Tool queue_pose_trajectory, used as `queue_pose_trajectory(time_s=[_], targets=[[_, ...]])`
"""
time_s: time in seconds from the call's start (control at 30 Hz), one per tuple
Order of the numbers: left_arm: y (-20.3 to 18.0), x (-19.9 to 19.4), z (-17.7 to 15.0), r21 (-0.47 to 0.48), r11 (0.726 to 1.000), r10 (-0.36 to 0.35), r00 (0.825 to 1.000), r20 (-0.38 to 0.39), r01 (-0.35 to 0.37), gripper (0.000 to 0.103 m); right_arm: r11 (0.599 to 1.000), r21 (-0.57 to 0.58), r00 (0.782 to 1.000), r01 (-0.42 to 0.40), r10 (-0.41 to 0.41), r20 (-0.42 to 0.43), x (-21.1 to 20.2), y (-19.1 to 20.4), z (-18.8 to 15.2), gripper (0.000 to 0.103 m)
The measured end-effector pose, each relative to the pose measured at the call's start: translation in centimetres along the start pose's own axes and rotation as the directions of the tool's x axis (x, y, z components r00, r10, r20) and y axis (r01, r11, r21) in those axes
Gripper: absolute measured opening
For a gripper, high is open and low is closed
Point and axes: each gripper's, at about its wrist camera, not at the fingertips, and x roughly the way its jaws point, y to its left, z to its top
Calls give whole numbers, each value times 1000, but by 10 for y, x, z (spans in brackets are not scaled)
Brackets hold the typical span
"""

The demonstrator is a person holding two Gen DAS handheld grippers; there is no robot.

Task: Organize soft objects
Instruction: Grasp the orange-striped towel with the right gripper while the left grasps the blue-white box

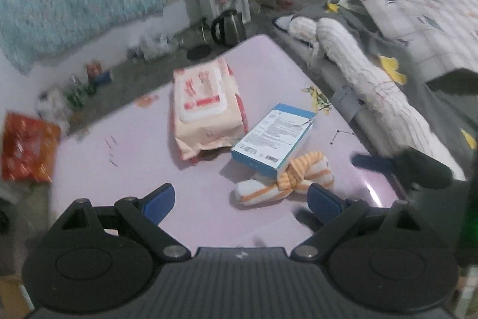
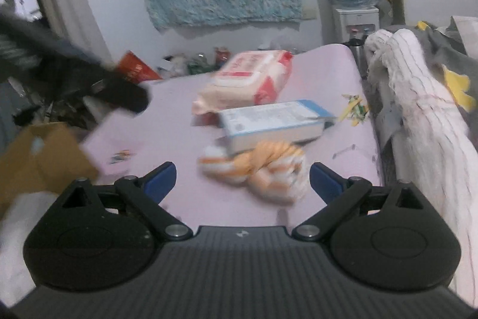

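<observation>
Orange-and-white striped cloth, knotted at its middle, is the item I have before both tools: the knotted cloth (image 1: pixel 286 180) lies on the pale lilac table (image 1: pixel 128 157), its long axis running from about 8 o'clock to 2 o'clock in the left wrist view, white end toward the lower left. A blue-and-white box (image 1: pixel 273 136) rests with its near corner on the cloth's knot; its long axis runs roughly 7 o'clock to 1 o'clock. Touching the box on its far left side is a pink wipes pack (image 1: pixel 206 106), lid face up, long axis near 12 to 6. My left gripper (image 1: pixel 240 201) has its blue fingers spread wide and empty, with the cloth just ahead toward the right finger. My right gripper (image 2: pixel 242 180) is likewise spread wide, holding nothing; in its view, which is motion-blurred, the cloth sits between the fingertips and slightly beyond, lying nearly 9 to 3. At 3 o'clock of the table, a white ribbed roll of fabric (image 1: pixel 370 85) lies on grey bedding (image 1: pixel 448 109). A kettle (image 1: pixel 228 26) stands on the floor at 12 o'clock.
</observation>
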Motion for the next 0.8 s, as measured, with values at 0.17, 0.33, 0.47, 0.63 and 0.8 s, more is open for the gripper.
queue_pose_trajectory(time_s=[0.17, 0.33, 0.47, 0.63, 0.8], targets=[[8, 33, 8, -52, 998, 21, 1000, -23, -22, 91, 997, -65, 997, 50, -53, -50, 65, -10, 11, 52], [11, 49, 18, -96, 995, -39, 999, -31, 36, 91, 999, -8, 994, -42, 41, -106, 57, -17, 4, 41], [-3, 64, 25, -66, 997, -41, 998, -45, 38, 92, 994, 41, 983, -98, 103, -150, 31, -15, -22, 41], [-28, 87, 27, -11, 998, -58, 995, -79, 57, 94, 967, 139, 962, -213, 232, -145, 16, -19, -54, 46], [-55, 113, 31, 117, 993, -12, 995, -97, 23, 98, 938, 161, 935, -307, 329, -136, 23, -32, -63, 48]])
